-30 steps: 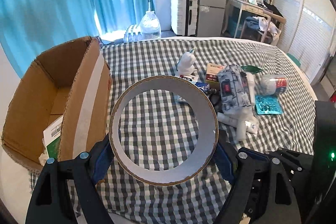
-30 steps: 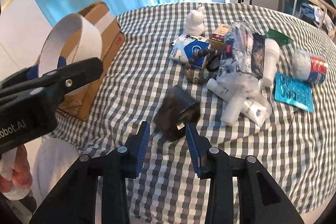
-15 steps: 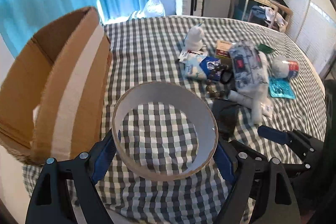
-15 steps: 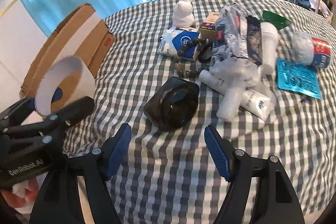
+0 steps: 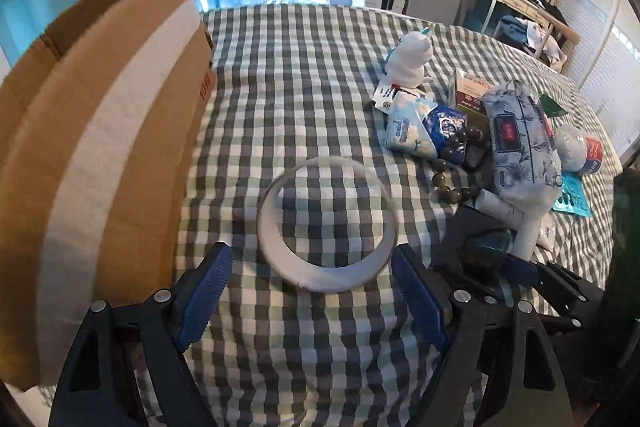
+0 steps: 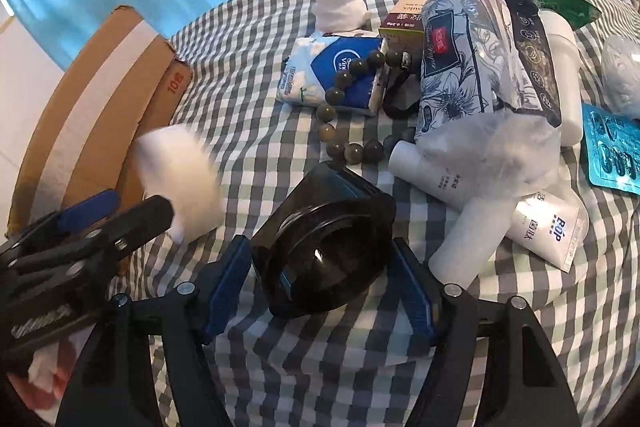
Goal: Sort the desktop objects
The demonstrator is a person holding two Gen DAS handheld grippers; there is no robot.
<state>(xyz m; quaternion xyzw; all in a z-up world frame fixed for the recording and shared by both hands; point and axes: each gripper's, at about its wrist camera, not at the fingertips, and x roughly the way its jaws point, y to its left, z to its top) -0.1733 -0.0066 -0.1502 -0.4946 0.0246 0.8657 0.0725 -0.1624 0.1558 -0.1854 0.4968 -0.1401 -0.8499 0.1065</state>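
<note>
A white tape ring (image 5: 327, 265) is blurred, just beyond my open left gripper (image 5: 312, 291), free of its blue pads; it also shows in the right wrist view (image 6: 180, 167), beside the cardboard box (image 5: 100, 147). My right gripper (image 6: 318, 285) is open, its pads on either side of a black glossy ashtray-like object (image 6: 324, 243), close to its sides. Whether they touch it is unclear. A pile of items lies behind: bead bracelet (image 6: 348, 87), tissue packs (image 6: 332, 71), white tubes (image 6: 472, 227).
A white figurine (image 5: 408, 57), small box (image 5: 470, 95), floral packet (image 5: 520, 143), teal blister pack (image 6: 612, 159) and a white bottle (image 6: 564, 67) lie on the checked cloth (image 5: 288, 87). The box stands at the table's left edge. Furniture stands beyond the table.
My left gripper has opened and let go of the tape ring, which has dropped away from the pads. My right gripper opened, moved forward and now straddles the black object.
</note>
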